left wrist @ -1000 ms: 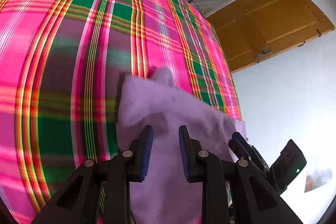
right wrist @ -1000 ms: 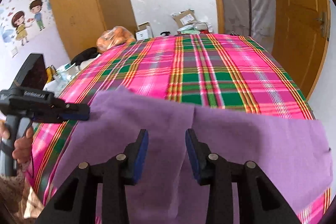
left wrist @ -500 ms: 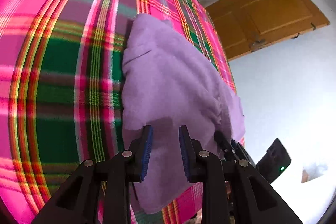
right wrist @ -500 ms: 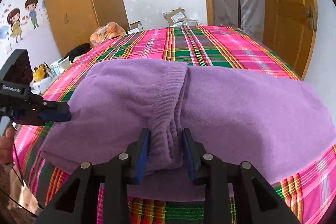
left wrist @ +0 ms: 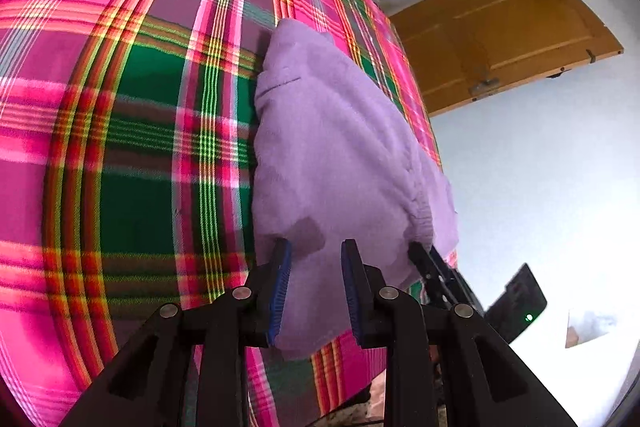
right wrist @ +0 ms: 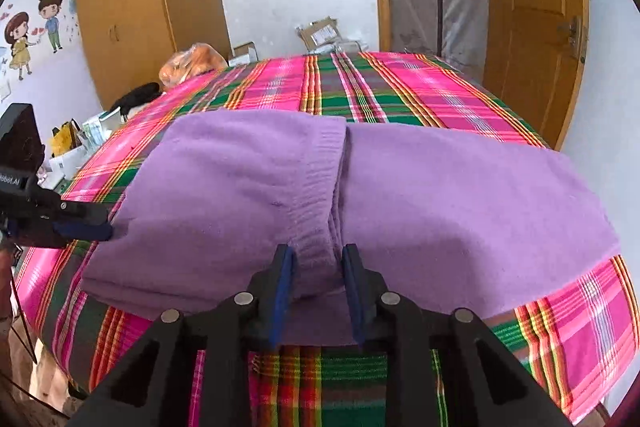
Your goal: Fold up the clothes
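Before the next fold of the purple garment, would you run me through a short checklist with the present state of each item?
1. Garment lies on the plaid bedspread: ok.
2. Right gripper has the ribbed band between its fingers: ok, pads look close on it.
3. Left gripper is at the garment's near edge: ok; real pinch: cannot tell.
4. Folded half lies smooth: ok.
5. Edges line up: not ok, a lower layer sticks out at the near side.
6. Room on the bedspread beyond the garment: ok.
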